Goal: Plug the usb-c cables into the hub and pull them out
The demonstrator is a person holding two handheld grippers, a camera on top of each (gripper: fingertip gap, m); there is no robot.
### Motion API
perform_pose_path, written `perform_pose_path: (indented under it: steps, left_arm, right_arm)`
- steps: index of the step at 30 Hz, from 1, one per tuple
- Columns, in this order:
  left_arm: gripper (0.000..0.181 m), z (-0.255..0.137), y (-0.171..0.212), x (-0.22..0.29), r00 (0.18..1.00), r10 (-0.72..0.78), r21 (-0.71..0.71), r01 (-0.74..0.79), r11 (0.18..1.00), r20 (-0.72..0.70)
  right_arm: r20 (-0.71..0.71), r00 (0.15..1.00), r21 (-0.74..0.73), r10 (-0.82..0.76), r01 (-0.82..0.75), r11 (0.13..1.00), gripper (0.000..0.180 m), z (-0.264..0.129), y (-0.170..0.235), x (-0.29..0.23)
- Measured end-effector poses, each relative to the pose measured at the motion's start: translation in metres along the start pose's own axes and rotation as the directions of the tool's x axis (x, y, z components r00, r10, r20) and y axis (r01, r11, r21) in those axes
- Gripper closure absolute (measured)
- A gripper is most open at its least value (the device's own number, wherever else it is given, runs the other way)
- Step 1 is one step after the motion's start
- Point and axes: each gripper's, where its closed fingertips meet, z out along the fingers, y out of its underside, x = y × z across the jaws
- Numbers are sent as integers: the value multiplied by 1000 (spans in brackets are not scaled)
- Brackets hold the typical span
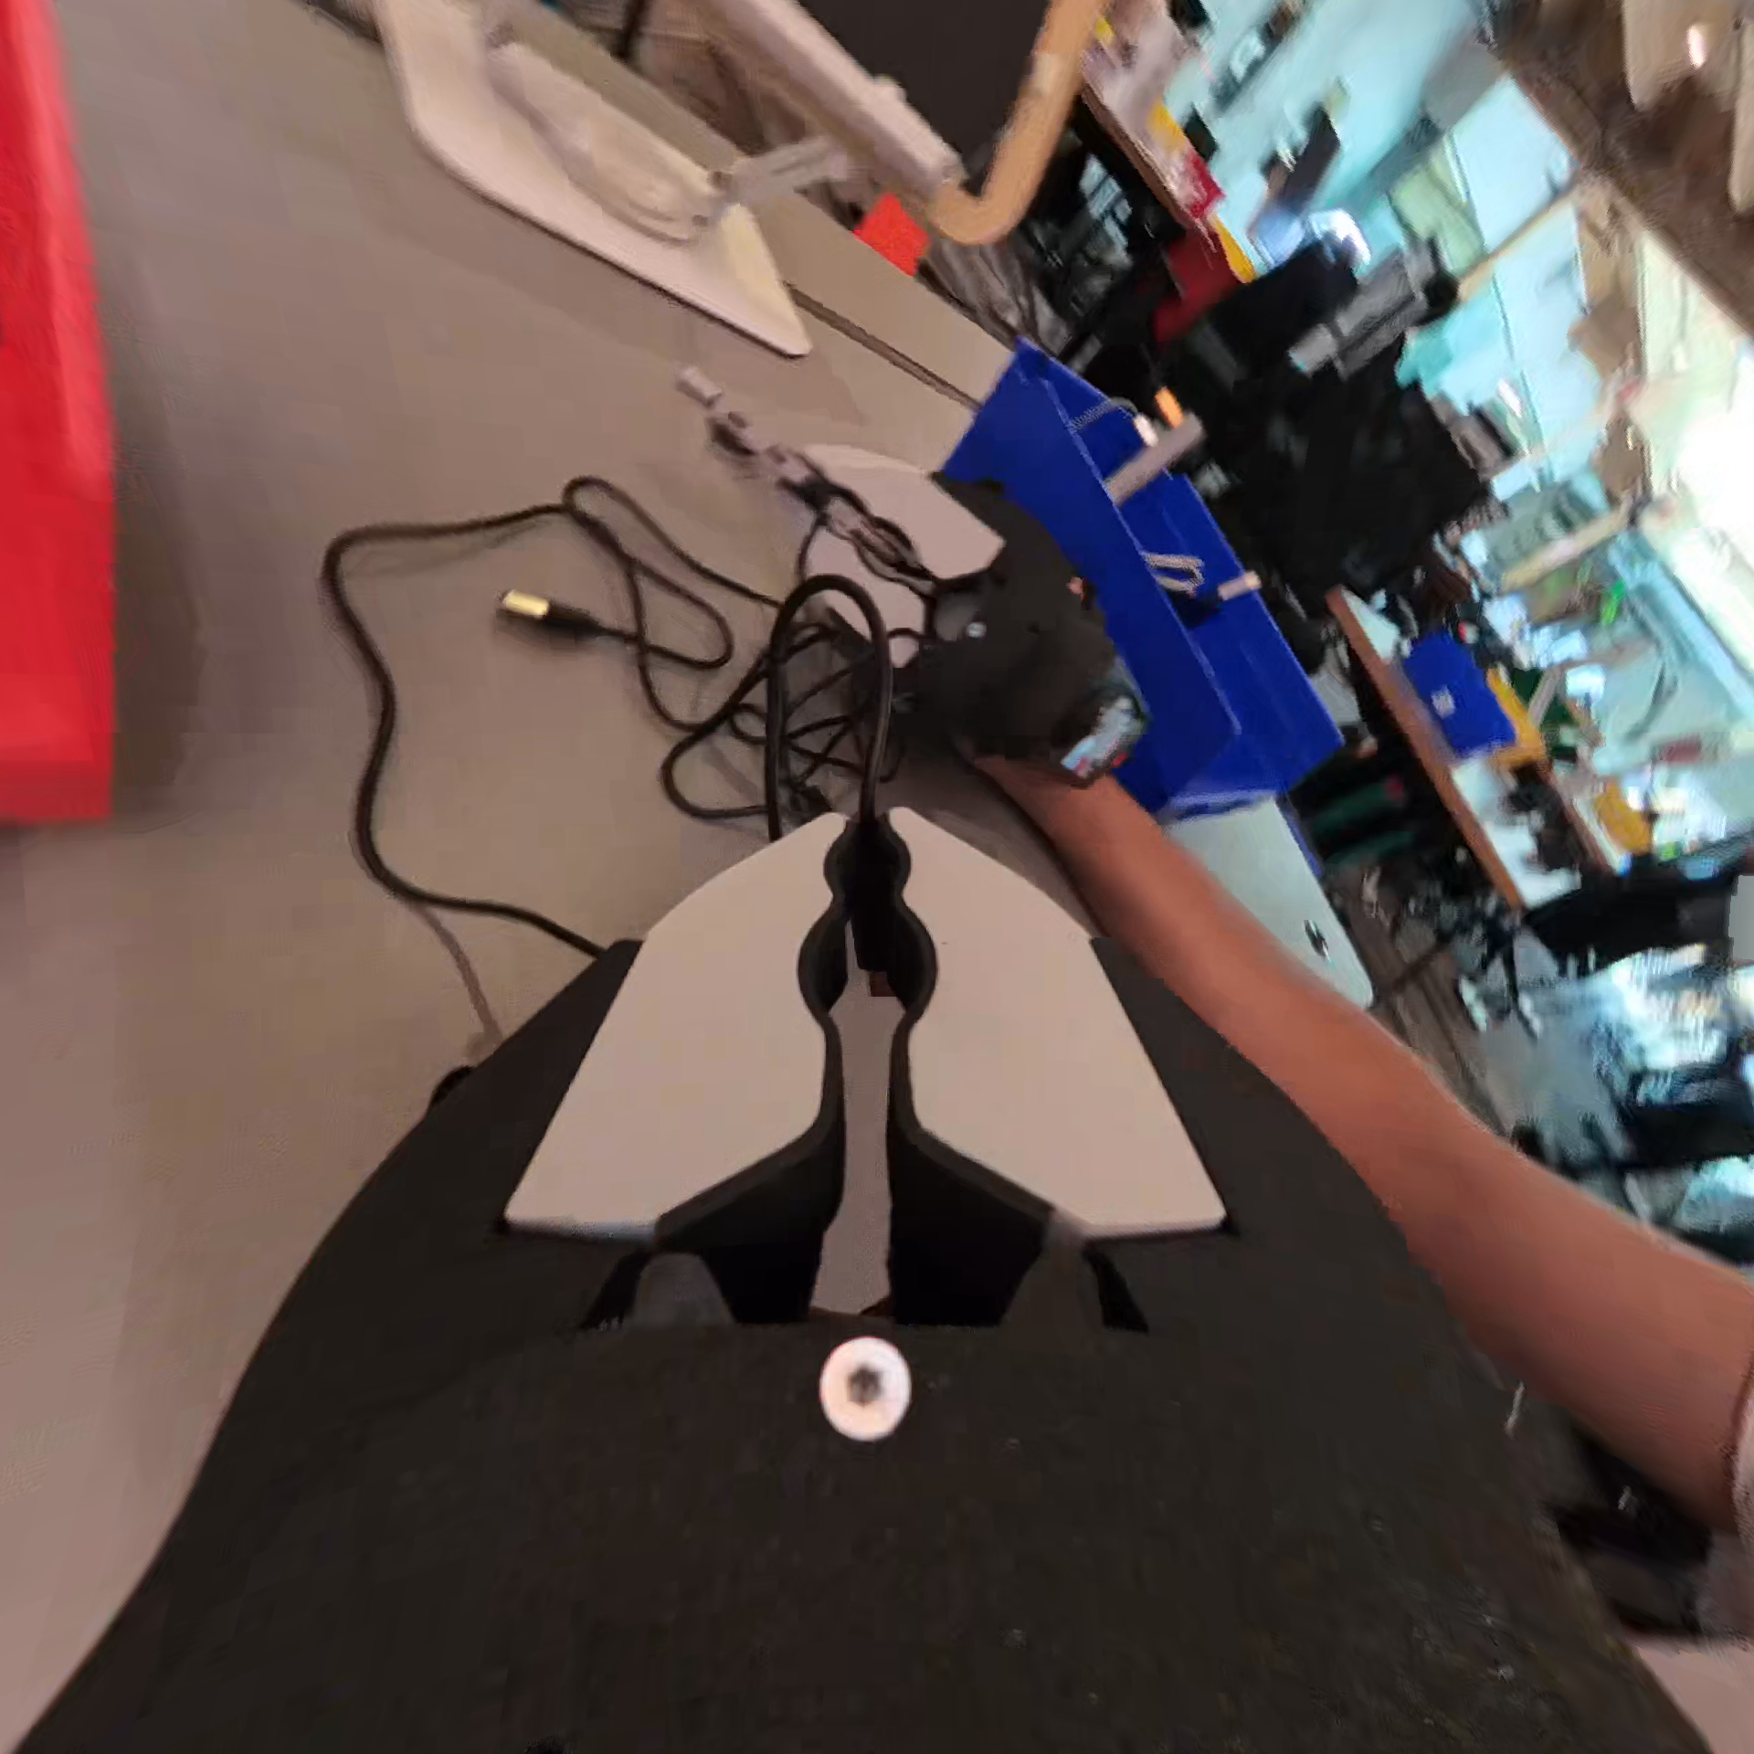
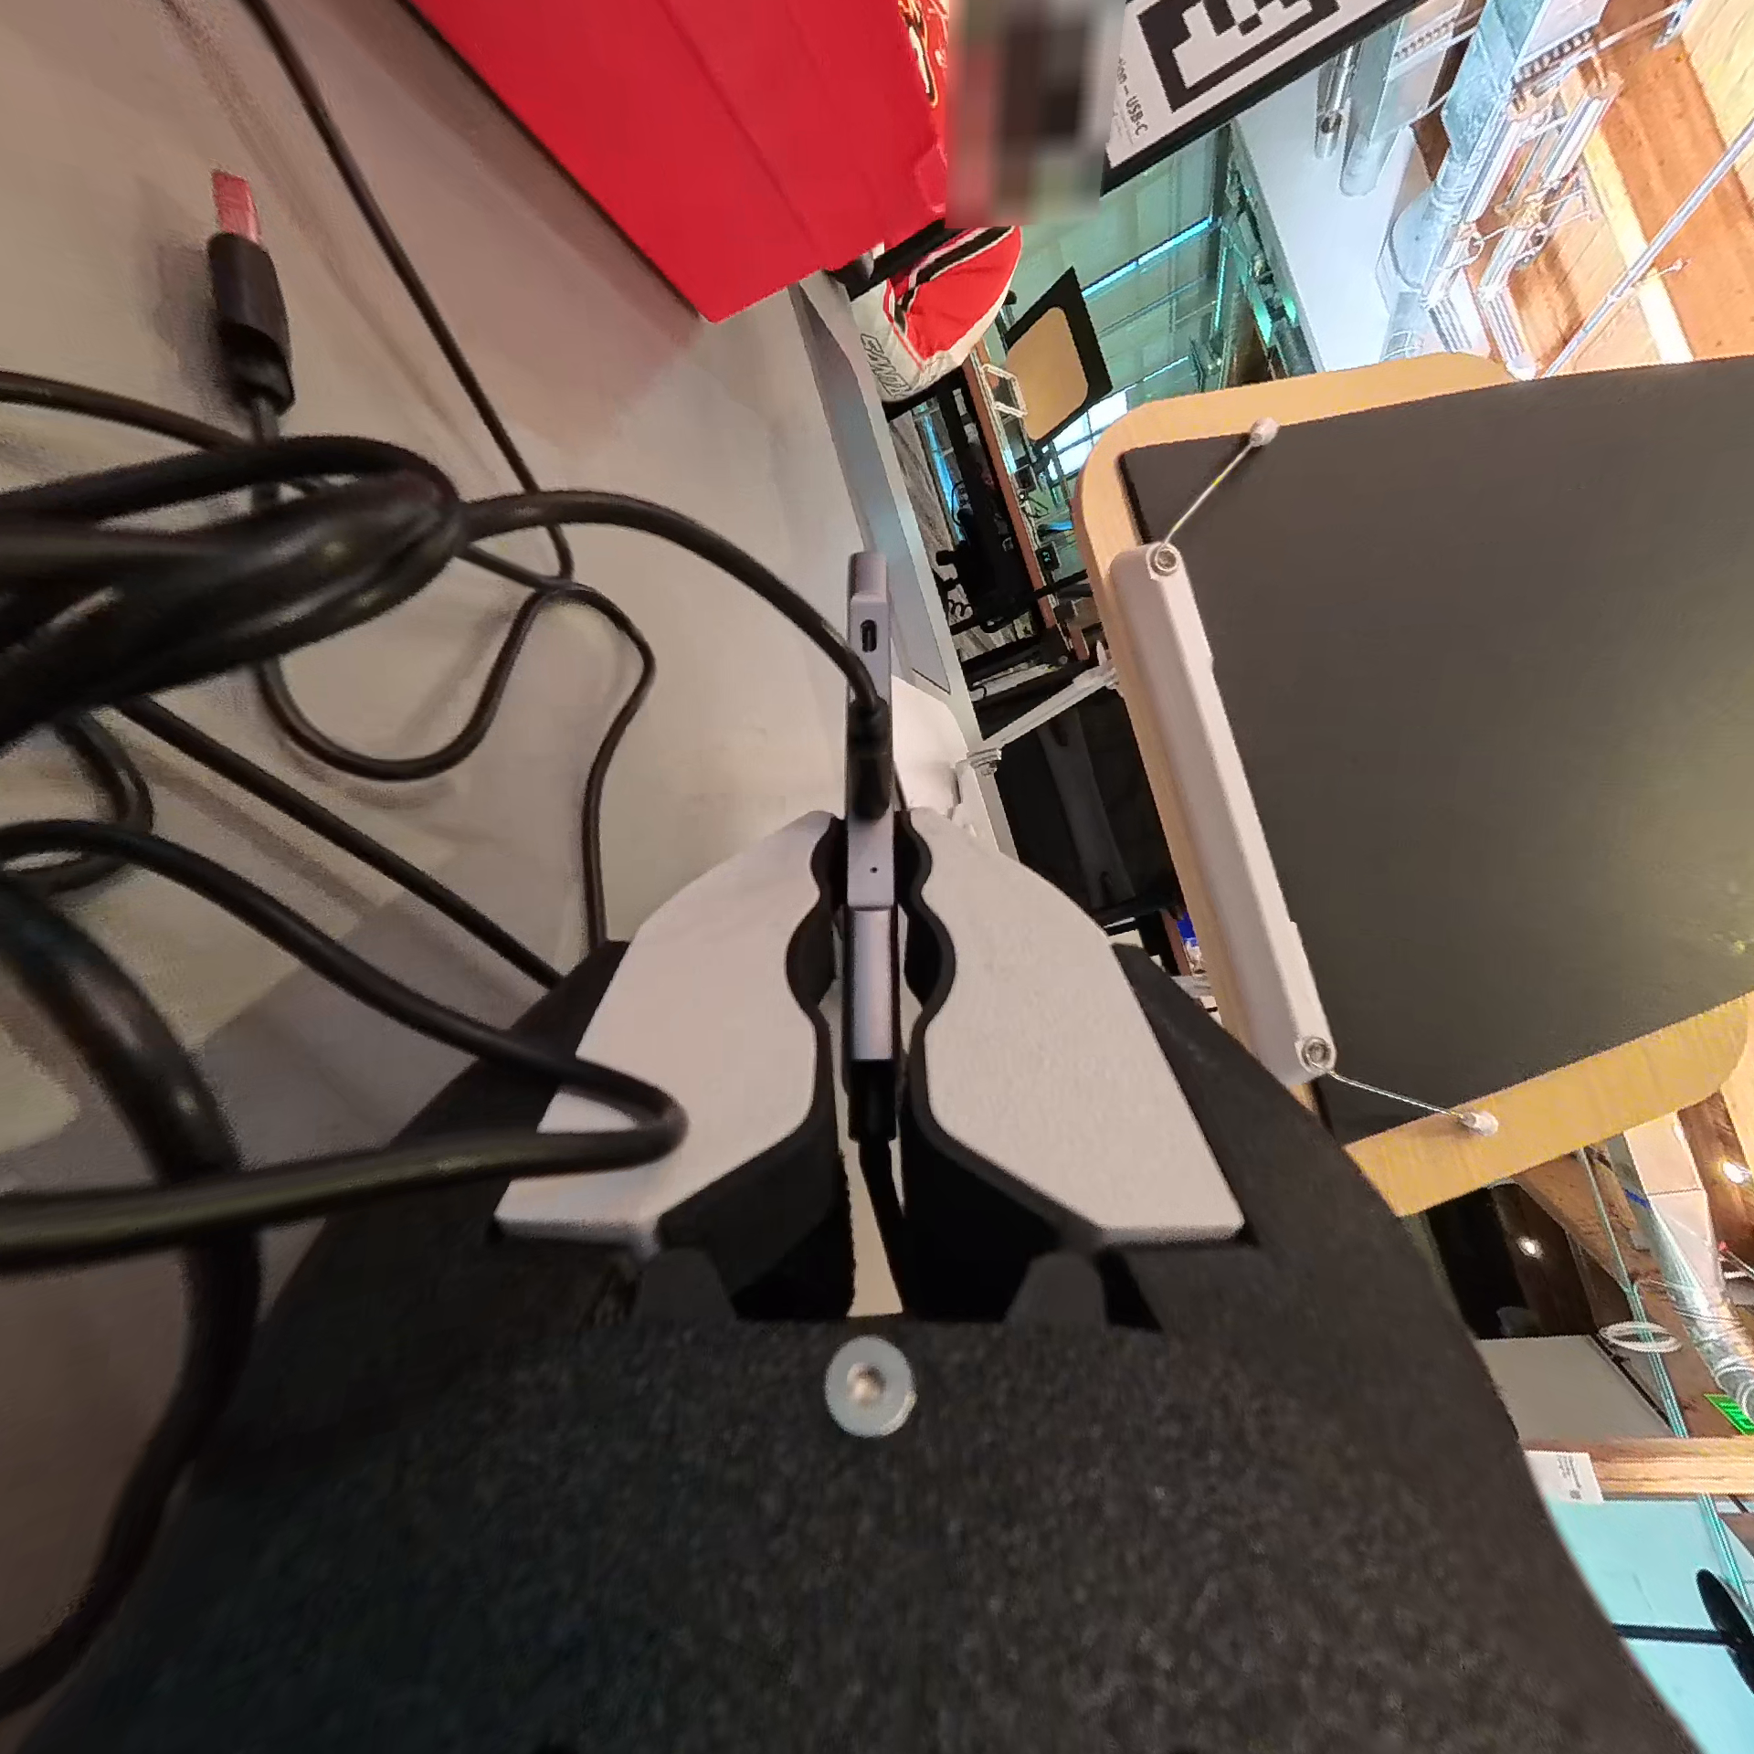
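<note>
In the left wrist view my left gripper (image 1: 866,835) is shut on a black cable plug (image 1: 868,916), whose cable (image 1: 826,607) loops up from between the fingers. In the right wrist view my right gripper (image 2: 868,835) is shut on the slim grey hub (image 2: 869,892), held edge-on above the table. One black cable plug (image 2: 871,764) is seated in the hub's side; an open port (image 2: 867,634) shows farther along it. The right gripper (image 1: 1025,655), held by a person's arm (image 1: 1329,1025), also shows in the left wrist view beyond the cable tangle.
A tangle of black cables (image 1: 588,588) (image 2: 237,531) lies on the grey table (image 1: 285,427), with a loose USB-A plug (image 1: 541,607) (image 2: 242,275). A red box (image 1: 47,427) (image 2: 721,123), a white stand base (image 1: 607,190), blue bins (image 1: 1158,569) and a black board (image 2: 1481,721) stand around. Some 25 cm of space lies between my two pairs of fingers.
</note>
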Motion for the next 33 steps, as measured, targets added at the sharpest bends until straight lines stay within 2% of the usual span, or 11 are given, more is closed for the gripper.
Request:
perform_pose_path:
  steps: [3,5,11,14,15,17,19,22,27,30,33]
  left_arm:
    - [179,15,23,-17,998,-37,-18,38,999,56]
    - [179,29,43,-25,990,88,-121,-74,990,110]
    - [173,59,105,-10,945,326,-430,-286,856,23]
    - [166,66,117,28,973,182,-396,-225,890,-143]
    - [156,64,117,42,968,132,-389,-209,897,-215]
    - [154,55,107,58,915,204,-357,-330,874,-347]
    - [152,45,92,52,796,435,-299,-575,762,-421]
    - [149,31,78,36,519,658,-247,-850,466,-545]
    - [148,36,73,34,193,627,-138,-981,136,-755]
    - [152,43,90,43,13,513,1,-1000,28,-858]
    - [152,61,102,41,-109,463,78,-993,-86,-880]
  right_arm:
    - [3,1000,-1,-3,3,1000,171,-1,0,-1]
    - [4,1000,-2,-1,1,1000,171,-1,0,-1]
    - [8,1000,-6,3,-3,1000,171,-1,2,-1]
    - [11,1000,-7,5,-5,1000,171,0,3,-1]
    - [12,1000,-6,6,-6,1000,171,0,3,-1]
    - [14,1000,-4,8,-8,1000,171,0,3,-1]
    - [18,1000,-3,7,-7,1000,171,0,2,-2]
    - [23,1000,0,5,-5,1000,171,0,1,-3]
    - [34,999,-5,2,-2,1000,171,2,3,-4]
    - [40,999,-10,0,0,1000,171,3,5,-5]
    - [47,999,-7,-3,3,1000,171,2,4,-7]
